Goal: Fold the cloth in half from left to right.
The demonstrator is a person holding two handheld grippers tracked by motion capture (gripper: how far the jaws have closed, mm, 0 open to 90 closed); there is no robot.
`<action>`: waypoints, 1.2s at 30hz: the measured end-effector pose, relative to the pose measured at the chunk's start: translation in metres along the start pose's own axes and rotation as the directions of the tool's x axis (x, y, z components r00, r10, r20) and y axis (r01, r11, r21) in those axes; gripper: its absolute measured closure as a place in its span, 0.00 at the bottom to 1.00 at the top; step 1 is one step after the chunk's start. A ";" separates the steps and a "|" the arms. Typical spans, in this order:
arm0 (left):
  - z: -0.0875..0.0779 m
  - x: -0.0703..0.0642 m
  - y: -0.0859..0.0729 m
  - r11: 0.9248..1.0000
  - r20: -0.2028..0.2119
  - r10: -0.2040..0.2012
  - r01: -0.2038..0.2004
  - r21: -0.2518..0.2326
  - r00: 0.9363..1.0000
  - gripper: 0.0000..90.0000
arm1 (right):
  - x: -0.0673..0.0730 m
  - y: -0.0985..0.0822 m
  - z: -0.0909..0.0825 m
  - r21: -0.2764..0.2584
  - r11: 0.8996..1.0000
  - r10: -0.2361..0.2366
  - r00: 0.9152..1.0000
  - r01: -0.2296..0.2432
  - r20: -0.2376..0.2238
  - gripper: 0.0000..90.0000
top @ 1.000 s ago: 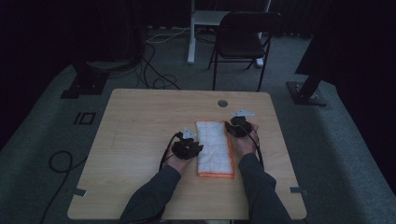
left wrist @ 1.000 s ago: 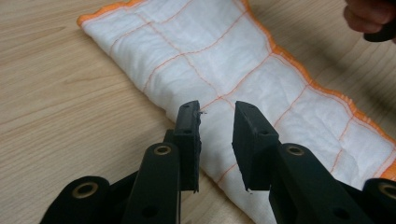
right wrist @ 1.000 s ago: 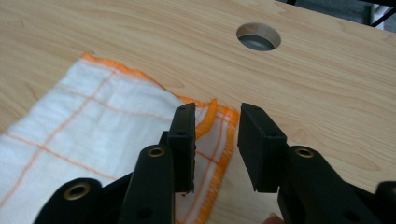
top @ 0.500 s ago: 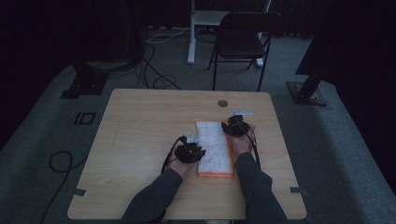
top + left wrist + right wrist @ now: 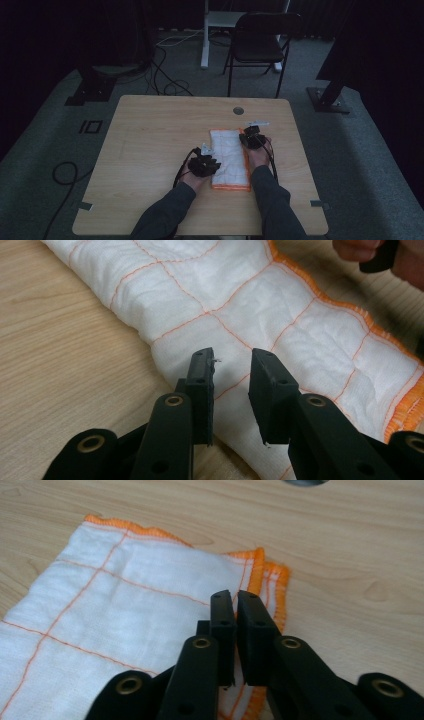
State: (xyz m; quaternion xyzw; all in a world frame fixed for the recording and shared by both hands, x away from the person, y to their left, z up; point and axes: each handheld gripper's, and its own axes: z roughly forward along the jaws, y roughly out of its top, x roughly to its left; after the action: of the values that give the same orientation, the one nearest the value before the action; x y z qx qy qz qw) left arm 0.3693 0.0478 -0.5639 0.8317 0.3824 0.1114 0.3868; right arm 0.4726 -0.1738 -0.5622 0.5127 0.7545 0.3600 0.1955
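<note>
Right claw [image 5: 235, 602] just closing, clenched on cloth's [image 5: 229, 157] far right orange hem. Left claw [image 5: 231, 365] released over near left fold. Pinch every layer before lifting off bench [image 5: 150, 130].

White cloth [image 5: 229, 158] with orange stitched grid and orange hemmed edges, folded into a long narrow rectangle. Lying flat on the wooden table, right of centre, long side running away from the person; layered hems showing at the far right corner [image 5: 260, 565].
</note>
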 end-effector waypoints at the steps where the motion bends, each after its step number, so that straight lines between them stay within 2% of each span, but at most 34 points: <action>1: 0.000 0.000 0.000 1.000 0.001 0.001 -0.001 0.002 1.000 0.80 | 0.000 0.001 -0.002 -0.007 1.000 -0.005 1.000 0.005 0.005 0.97; 6: 0.000 -0.001 -0.001 1.000 0.000 -0.002 0.002 0.001 1.000 0.80 | -0.002 0.003 -0.010 -0.034 0.999 -0.016 1.000 0.017 0.005 0.98; 8: 0.001 -0.001 -0.002 1.000 0.002 0.001 -0.001 0.003 1.000 0.80 | -0.003 0.002 -0.014 -0.037 0.999 -0.026 0.999 0.027 0.033 0.98; 15: 0.001 -0.002 -0.004 1.000 0.001 0.008 -0.008 0.009 1.000 0.80 | -0.012 -0.009 -0.009 -0.008 1.000 -0.010 0.999 0.011 0.033 0.97; 18: -0.001 -0.005 -0.004 1.000 0.005 0.019 -0.019 0.006 1.000 0.80 | -0.015 -0.011 -0.007 -0.003 1.000 0.007 0.999 -0.007 0.044 0.88; 20: -0.002 -0.006 -0.004 1.000 0.007 0.022 -0.022 0.003 1.000 0.80 | -0.015 -0.011 -0.007 -0.003 1.000 0.007 0.999 -0.007 0.044 0.88; 21: -0.004 -0.007 -0.004 1.000 0.010 0.028 -0.028 -0.004 1.000 0.80 | -0.015 -0.011 -0.009 -0.009 1.000 0.008 0.999 -0.008 0.045 0.86; 22: -0.005 -0.008 -0.004 1.000 0.007 0.027 -0.027 -0.007 1.000 0.80 | -0.014 -0.010 -0.018 -0.034 0.999 0.001 0.999 0.001 0.038 0.81; 25: -0.007 -0.009 -0.003 0.999 0.010 0.033 -0.033 -0.012 0.999 0.80 | -0.012 -0.012 -0.025 -0.045 0.999 -0.012 1.000 0.014 0.028 0.79; 27: -0.007 -0.009 -0.003 0.999 0.009 0.037 -0.037 -0.012 0.999 0.79 | -0.005 -0.020 -0.033 -0.047 0.997 -0.054 0.998 0.055 0.015 0.78; 29: -0.007 -0.008 -0.003 0.999 0.009 0.035 -0.035 -0.013 0.999 0.79 | -0.004 -0.023 -0.036 -0.049 0.997 -0.066 0.998 0.066 0.012 0.78; 36: -0.008 -0.003 -0.001 0.999 0.001 0.020 -0.020 -0.030 1.000 0.79 | -0.003 -0.029 -0.047 -0.074 0.995 -0.063 0.998 0.064 0.006 0.75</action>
State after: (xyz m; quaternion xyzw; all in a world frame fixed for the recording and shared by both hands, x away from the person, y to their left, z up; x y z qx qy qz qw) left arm 0.3627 0.0507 -0.5586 0.8298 0.3719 0.1202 0.3982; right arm 0.4238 -0.1987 -0.5525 0.4816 0.7562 0.3803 0.2272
